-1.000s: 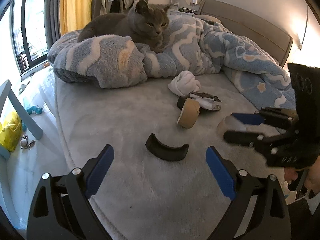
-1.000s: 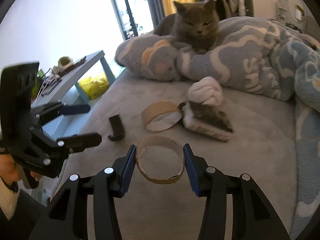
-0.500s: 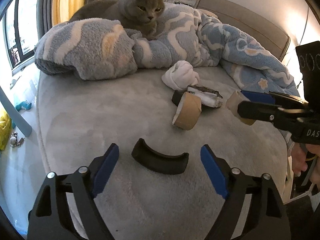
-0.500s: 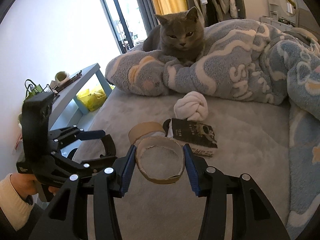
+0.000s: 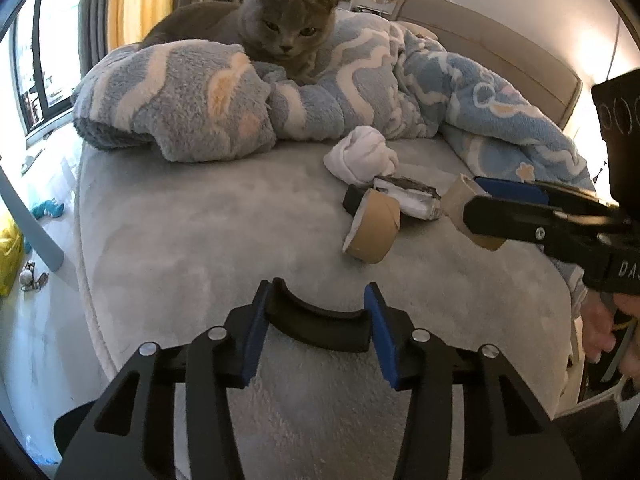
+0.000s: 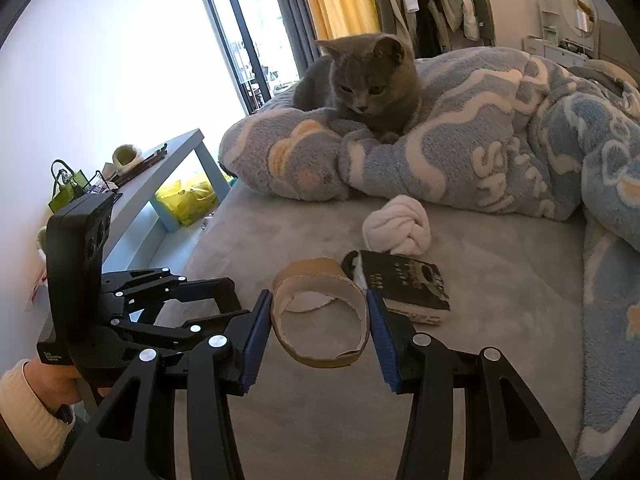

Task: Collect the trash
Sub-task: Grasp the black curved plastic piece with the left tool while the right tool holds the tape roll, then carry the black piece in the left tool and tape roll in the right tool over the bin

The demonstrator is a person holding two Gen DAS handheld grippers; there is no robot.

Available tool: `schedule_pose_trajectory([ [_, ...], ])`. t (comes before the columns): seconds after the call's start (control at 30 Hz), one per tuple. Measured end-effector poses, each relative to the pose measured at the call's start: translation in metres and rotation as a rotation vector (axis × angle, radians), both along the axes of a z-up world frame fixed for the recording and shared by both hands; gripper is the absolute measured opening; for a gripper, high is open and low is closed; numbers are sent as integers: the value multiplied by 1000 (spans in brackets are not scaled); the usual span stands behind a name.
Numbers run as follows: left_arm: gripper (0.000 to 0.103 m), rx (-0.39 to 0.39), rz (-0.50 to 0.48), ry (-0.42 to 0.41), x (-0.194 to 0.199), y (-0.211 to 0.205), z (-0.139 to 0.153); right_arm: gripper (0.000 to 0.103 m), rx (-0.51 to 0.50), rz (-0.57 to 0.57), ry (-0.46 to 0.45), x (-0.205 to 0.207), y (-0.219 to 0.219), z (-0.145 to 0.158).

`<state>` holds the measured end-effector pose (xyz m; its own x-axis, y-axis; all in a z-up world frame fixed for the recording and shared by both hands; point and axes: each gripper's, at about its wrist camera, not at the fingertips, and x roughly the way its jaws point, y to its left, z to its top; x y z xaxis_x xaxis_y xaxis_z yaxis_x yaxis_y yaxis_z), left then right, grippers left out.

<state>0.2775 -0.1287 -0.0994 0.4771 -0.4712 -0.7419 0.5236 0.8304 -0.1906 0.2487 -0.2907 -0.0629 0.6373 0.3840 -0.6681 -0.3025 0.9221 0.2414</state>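
Note:
A black curved plastic piece (image 5: 318, 328) lies on the grey bed (image 5: 180, 232) between the blue pads of my left gripper (image 5: 317, 294). Its jaws are closing and the pads touch both ends of the piece. My right gripper (image 6: 318, 296) is shut on a torn cardboard tape ring (image 6: 320, 354), held just above the bed. In the left wrist view that right gripper (image 5: 472, 204) comes in from the right with the ring (image 5: 460, 196). A second cardboard ring (image 5: 374, 228) lies beside a black-and-white packet (image 5: 408, 196).
A white balled-up cloth (image 5: 362, 156) lies behind the packet. A grey cat (image 5: 280, 28) sits on the bunched blue blanket (image 5: 192, 108) at the back. A blue side table (image 6: 168, 156) and a yellow bag (image 6: 188, 200) stand left of the bed.
The left gripper's jaws have drawn in from wide open onto the ends of the black curved piece. The right gripper keeps its hold on the cardboard ring.

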Motion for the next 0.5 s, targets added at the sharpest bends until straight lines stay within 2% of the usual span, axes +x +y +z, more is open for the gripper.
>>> schedule_pose_trajectory([
  [0.5, 49, 16, 97, -11, -23, 53, 18, 48, 18, 51, -9, -14, 48, 5],
])
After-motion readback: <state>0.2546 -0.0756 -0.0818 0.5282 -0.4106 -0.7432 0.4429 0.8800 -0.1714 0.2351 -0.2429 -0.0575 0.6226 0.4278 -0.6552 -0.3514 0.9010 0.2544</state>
